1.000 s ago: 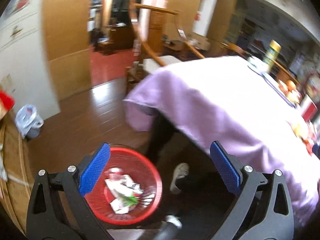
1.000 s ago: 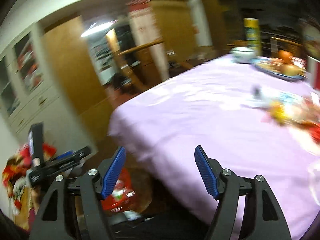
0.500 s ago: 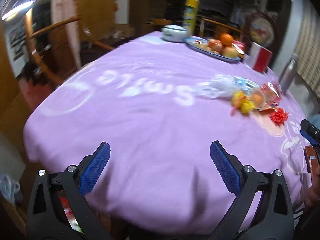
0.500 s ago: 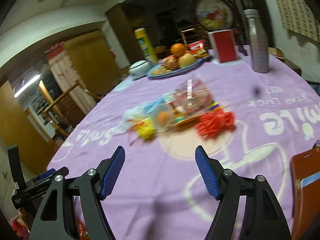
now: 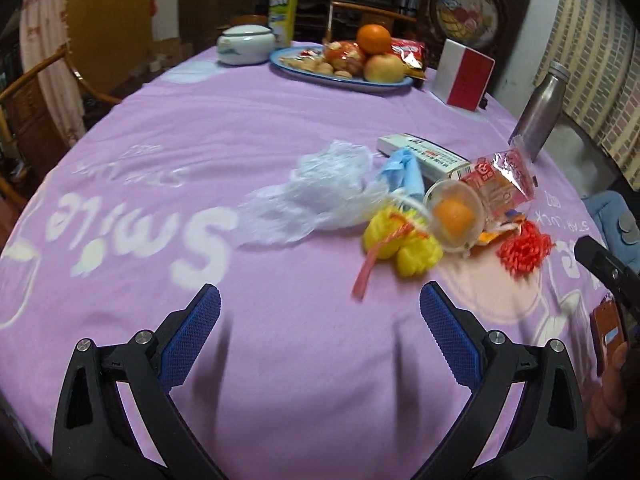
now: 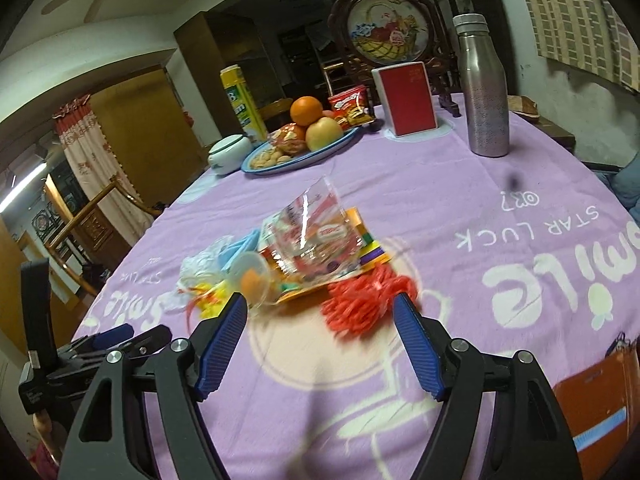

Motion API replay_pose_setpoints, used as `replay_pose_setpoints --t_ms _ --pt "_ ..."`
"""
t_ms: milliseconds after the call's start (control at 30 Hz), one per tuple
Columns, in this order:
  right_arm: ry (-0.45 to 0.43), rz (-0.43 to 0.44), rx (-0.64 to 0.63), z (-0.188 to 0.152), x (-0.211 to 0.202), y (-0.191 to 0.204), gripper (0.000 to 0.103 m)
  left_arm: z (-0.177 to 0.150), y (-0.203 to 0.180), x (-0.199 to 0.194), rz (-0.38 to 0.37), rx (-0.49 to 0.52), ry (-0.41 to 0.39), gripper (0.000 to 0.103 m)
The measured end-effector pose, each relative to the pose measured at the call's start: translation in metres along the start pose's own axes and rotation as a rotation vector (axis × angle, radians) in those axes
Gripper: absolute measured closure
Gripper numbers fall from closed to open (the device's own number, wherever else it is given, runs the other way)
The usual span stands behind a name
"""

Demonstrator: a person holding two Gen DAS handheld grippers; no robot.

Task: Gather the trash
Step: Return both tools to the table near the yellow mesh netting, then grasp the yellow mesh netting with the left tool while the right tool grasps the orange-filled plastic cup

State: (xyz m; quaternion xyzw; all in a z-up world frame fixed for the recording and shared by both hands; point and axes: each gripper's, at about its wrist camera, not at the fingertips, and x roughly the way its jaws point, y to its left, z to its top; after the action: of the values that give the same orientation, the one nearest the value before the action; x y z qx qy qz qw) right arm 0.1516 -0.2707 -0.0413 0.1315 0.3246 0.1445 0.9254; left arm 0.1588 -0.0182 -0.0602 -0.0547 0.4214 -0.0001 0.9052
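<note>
Both jaws spread, empty; red mesh [image 6: 366,306] lies seemingly just beyond right gripper [image 6: 320,344].

- On the purple tablecloth [image 5: 280,92], large white letters reading "Smile" are seen upside down in the left wrist view [image 5: 136,232].
- On the same cloth, "STAR LUCK" is printed in smaller white letters, inverted in the right wrist view [image 6: 528,230], with further small characters just beyond it that cannot be made out with certainty.
- A large letter "B" is shown on the tall yellow cylindrical canister [image 6: 240,100]; the rest of its label is not legible.
- Small print is carried by the flat white carton [image 5: 424,154], but it is too small to be read.
</note>
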Motion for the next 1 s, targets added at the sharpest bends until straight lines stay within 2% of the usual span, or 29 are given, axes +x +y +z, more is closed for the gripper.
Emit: replay_pose_setpoints --t_ms 133,233,400,567,633,700,833,1000 --pt "-0.005 -0.004 0.018 0.0 0.01 -0.008 0.024 0.016 -0.011 0.021 -0.025 0.019 0.024 0.007" --pt "0.05 0.022 0.044 0.001 0.021 -0.016 0.024 0.024 -0.02 0.034 -0.025 0.049 0.03 0.007" --pt "0.084 0.045 0.055 0.001 0.027 -0.018 0.023 0.029 -0.025 0.049 -0.066 0.06 0.044 0.008" --pt "0.088 0.056 0.04 0.0 0.027 -0.015 0.023 0.03 -0.026 0.05 -0.131 0.07 0.043 0.028" --pt "0.088 0.056 0.042 0.0 0.027 -0.015 0.023 0.031 -0.028 0.048 -0.156 0.081 0.031 0.051" --pt "0.087 0.056 0.045 0.001 0.027 -0.016 0.023 0.031 -0.03 0.045 -0.167 0.1 0.016 0.06" --pt "0.077 0.057 0.051 0.001 0.025 -0.017 0.023 0.02 -0.014 0.027 -0.16 0.071 -0.013 0.061" --pt "0.068 0.066 0.038 0.002 0.023 -0.015 0.023 -0.008 0.025 -0.005 -0.074 0.039 -0.015 0.061"
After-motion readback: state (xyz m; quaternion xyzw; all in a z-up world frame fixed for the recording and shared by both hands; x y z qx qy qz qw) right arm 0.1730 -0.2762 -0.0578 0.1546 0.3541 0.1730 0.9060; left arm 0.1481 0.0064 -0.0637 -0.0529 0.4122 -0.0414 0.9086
